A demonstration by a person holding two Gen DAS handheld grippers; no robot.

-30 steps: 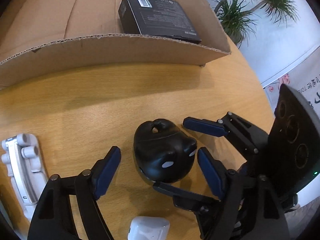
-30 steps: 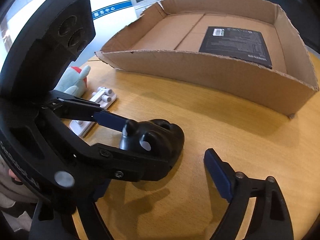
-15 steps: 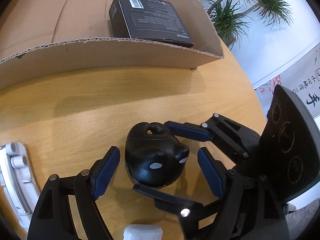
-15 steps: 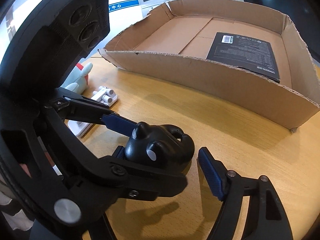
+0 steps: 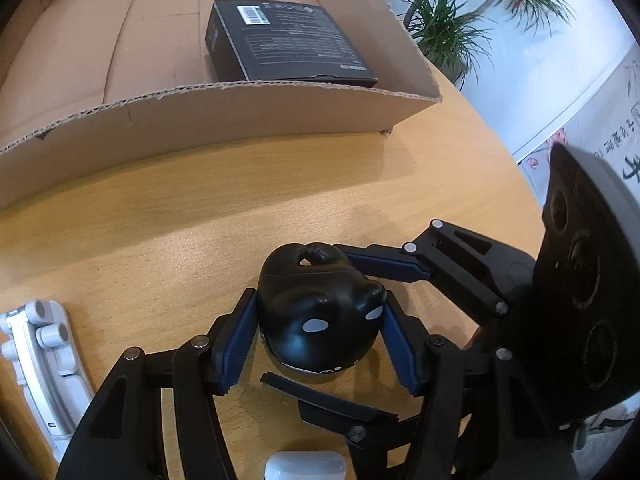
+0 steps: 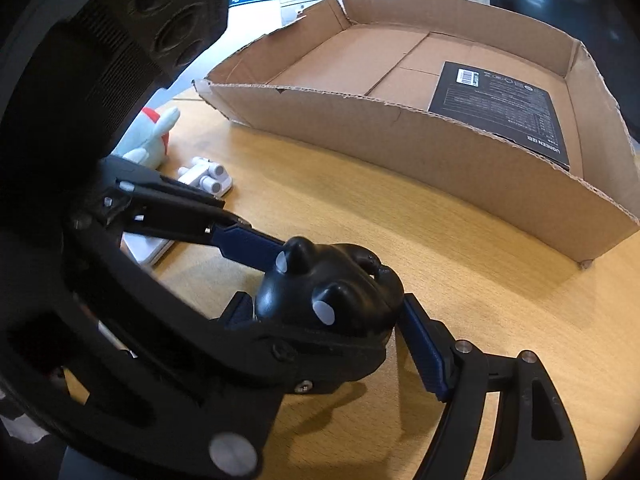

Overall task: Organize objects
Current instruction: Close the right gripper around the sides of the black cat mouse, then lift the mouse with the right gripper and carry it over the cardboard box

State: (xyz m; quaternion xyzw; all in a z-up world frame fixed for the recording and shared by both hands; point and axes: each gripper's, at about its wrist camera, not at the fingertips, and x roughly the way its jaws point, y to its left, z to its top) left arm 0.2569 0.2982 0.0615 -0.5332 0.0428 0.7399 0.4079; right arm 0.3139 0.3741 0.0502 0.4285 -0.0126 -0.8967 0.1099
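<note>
Left gripper: clamped on toy
Right gripper: blue pads pressed against toy too
Toy: on counter, centre
Box: 12 o'clock, black carton inside

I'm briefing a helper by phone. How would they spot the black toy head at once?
Find the cardboard box on the wooden table; in front of its near wall sits the black toy head, clamped between blue-padded fingers. It alone is glossy, rounded and black, with small white oval spots.
</note>
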